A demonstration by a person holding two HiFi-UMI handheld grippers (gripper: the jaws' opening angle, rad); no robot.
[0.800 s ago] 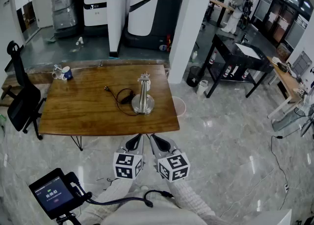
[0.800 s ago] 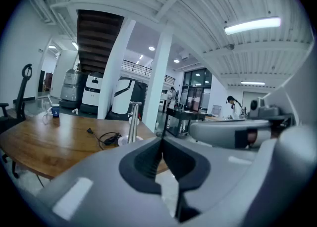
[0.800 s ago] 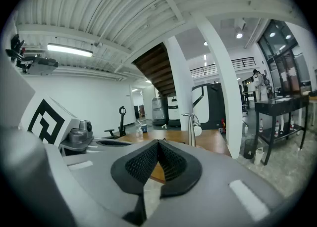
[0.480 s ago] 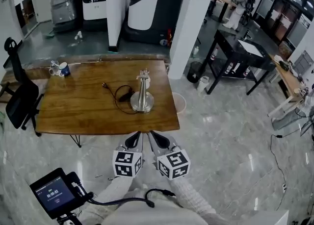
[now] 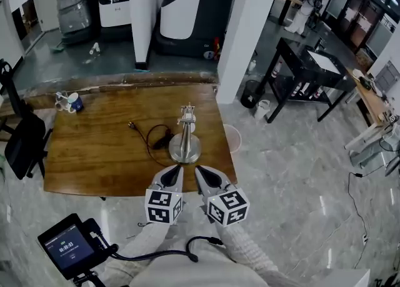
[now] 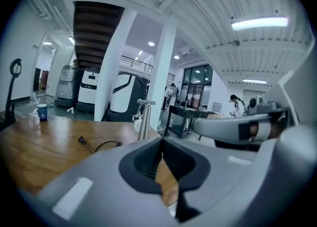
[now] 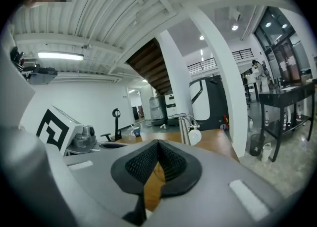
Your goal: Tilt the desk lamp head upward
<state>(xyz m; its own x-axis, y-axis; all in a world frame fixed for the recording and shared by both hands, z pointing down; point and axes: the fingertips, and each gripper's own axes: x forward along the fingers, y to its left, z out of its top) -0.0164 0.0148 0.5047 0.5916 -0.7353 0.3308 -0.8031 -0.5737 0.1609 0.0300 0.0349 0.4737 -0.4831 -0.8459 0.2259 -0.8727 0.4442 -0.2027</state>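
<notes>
Only the head view catches the desk lamp [image 5: 185,129] with its base [image 5: 185,152].

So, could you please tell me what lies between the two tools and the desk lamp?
Only bare wooden table, seen in the head view, separates the left tool and right tool from the desk lamp.

The person is stepping closer to the wooden table [image 5: 94,161], and both grippers come forward with them. The left gripper [image 5: 175,172] and the right gripper [image 5: 201,172] were short of the table's near edge, out over the floor. Now their tips reach across that edge and are near the round base of the desk lamp [image 5: 185,139]. From the head view the table and lamp sit lower and nearer, and the office chair [image 5: 19,142] slips partly off the left side.
</notes>
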